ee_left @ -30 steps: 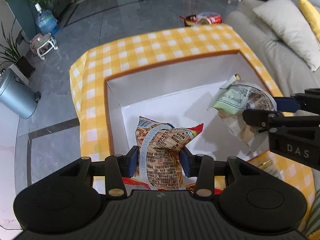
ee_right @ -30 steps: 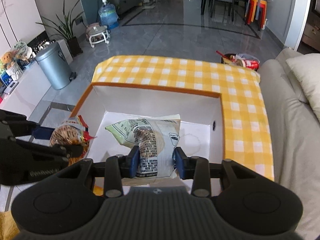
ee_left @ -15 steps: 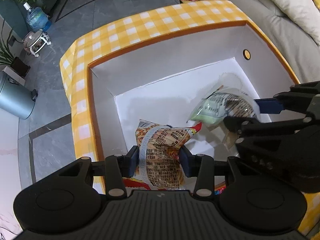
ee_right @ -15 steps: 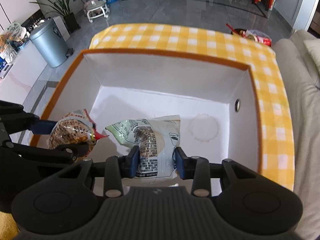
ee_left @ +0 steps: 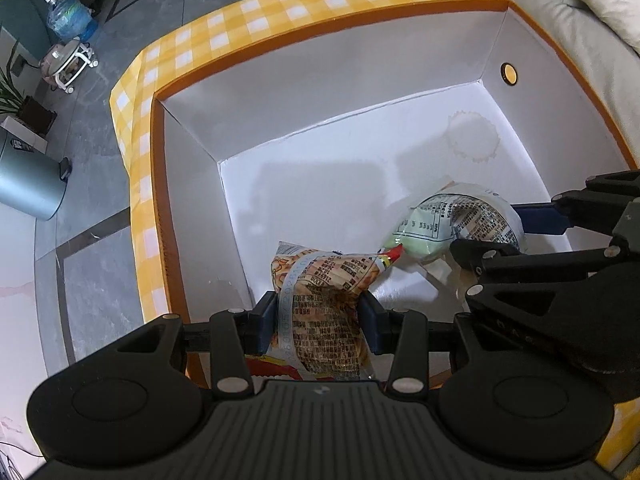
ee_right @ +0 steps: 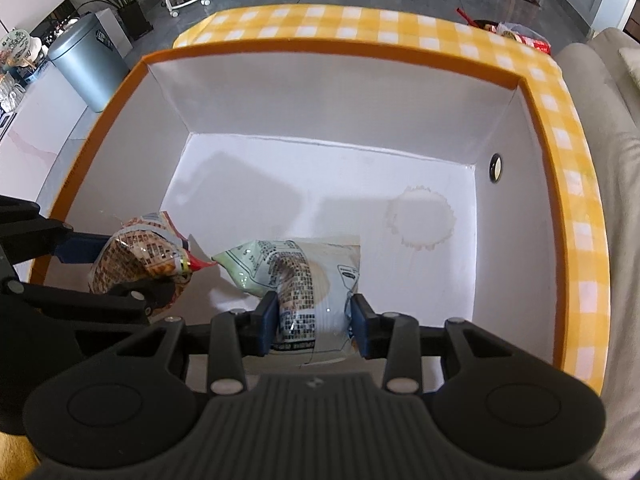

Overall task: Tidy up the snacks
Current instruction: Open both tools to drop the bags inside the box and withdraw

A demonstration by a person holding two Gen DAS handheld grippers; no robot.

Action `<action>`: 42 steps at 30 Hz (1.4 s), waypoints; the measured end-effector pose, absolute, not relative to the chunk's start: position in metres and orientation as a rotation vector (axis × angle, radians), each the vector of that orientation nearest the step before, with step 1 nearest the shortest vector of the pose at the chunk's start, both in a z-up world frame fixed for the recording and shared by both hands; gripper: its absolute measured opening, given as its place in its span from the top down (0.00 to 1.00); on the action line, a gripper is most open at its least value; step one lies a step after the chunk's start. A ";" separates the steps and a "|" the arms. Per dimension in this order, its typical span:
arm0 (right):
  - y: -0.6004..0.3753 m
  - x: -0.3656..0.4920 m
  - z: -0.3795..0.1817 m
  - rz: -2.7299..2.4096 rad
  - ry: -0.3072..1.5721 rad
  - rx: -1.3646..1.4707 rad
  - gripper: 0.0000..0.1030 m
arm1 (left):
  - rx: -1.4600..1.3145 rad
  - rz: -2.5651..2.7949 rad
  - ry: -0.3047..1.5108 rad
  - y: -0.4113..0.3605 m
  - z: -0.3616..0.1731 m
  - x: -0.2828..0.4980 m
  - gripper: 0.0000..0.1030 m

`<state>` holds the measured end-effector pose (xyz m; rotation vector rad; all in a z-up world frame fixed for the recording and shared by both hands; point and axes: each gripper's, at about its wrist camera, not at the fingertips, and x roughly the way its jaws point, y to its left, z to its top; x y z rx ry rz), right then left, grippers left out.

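Left wrist view shows the left gripper (ee_left: 318, 322) closed on an orange snack bag (ee_left: 324, 300) at the lower middle of the frame, with the pads pressing both sides of the bag. At the right of the same frame the right gripper (ee_left: 486, 232) holds a green snack bag (ee_left: 444, 224), and the right wrist view confirms it: the right gripper (ee_right: 314, 324) pinches the green snack bag (ee_right: 296, 276) at the lower middle, while the orange snack bag (ee_right: 138, 258) hangs at the lower left. Both bags are inside the white box (ee_left: 320, 92) with the orange rim, near its front wall, and their corners nearly touch; I cannot tell if they already rest on the bottom. The step in hand seems to be the placing of the two snacks into the box. The next move probably calls for a little more lowering, then for opening both jaws so the bags lie flat side by side. Compared with one second ago, both bags were above the box rim, and now they are deep inside; the box fills much more of each frame, and the grip is unchanged.
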<state>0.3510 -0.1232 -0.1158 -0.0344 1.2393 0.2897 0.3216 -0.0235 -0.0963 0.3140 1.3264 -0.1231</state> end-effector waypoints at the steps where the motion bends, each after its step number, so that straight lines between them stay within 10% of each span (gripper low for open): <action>1: -0.123 0.351 -0.117 0.288 1.244 -0.032 0.65 | 0.314 -0.122 1.329 -0.024 -0.097 0.321 0.52; 12: -0.121 0.351 -0.117 0.281 1.254 -0.049 0.61 | 0.313 -0.113 1.323 -0.024 -0.094 0.315 0.49; 20: -0.135 0.352 -0.107 0.247 1.242 -0.022 0.33 | 0.318 -0.101 1.248 -0.019 -0.075 0.306 0.31; 42: -0.169 0.258 -0.030 0.202 0.987 0.088 0.29 | 0.219 -0.097 0.951 -0.005 0.006 0.224 0.28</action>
